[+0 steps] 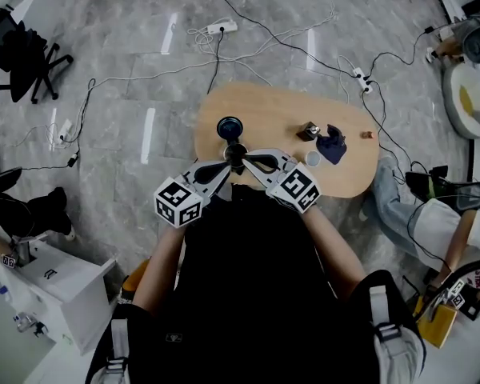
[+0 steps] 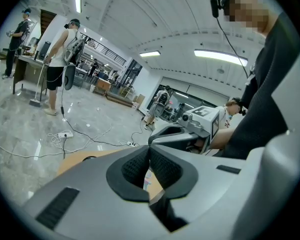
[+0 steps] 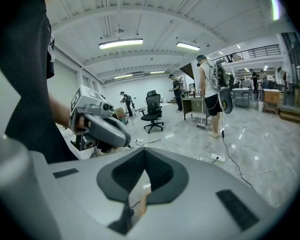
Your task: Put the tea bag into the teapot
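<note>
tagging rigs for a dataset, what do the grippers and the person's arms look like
The left gripper and right gripper are grey with black textured pads. Each carries a white cube with black square markers. The person wears a black short-sleeved top.

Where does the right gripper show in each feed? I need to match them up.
Head view: right gripper at centre, just right of the middle.
Left gripper view: right gripper right of centre, beyond the jaws.
Right gripper view: right gripper, its own shut jaws, bottom centre.
Shared landmark: white power strip on the floor.
</note>
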{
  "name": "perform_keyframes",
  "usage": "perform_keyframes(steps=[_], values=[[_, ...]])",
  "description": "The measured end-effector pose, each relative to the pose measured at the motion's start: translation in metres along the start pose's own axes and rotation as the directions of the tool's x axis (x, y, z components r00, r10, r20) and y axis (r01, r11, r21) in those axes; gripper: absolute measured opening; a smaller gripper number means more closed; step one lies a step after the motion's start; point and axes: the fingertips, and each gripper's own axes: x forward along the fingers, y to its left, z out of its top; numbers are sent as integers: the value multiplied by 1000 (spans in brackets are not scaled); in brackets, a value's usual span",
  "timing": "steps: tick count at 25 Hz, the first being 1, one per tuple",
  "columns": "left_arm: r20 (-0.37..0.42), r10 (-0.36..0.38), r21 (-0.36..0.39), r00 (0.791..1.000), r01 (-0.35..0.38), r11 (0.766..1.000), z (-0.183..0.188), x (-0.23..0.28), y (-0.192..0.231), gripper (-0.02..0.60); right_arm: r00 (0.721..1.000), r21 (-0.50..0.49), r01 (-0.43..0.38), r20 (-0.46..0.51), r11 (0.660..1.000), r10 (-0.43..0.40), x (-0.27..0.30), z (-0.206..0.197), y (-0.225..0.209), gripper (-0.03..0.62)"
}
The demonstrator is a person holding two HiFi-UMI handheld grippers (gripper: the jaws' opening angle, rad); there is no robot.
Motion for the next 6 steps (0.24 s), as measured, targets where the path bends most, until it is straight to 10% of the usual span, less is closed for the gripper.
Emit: perform_keyframes(steps=[6], values=[[-3,12,-4,1000,-12,1000,-5,-5,-2,12,1000,-6,-13,5,1000,13,0,1,2,6]])
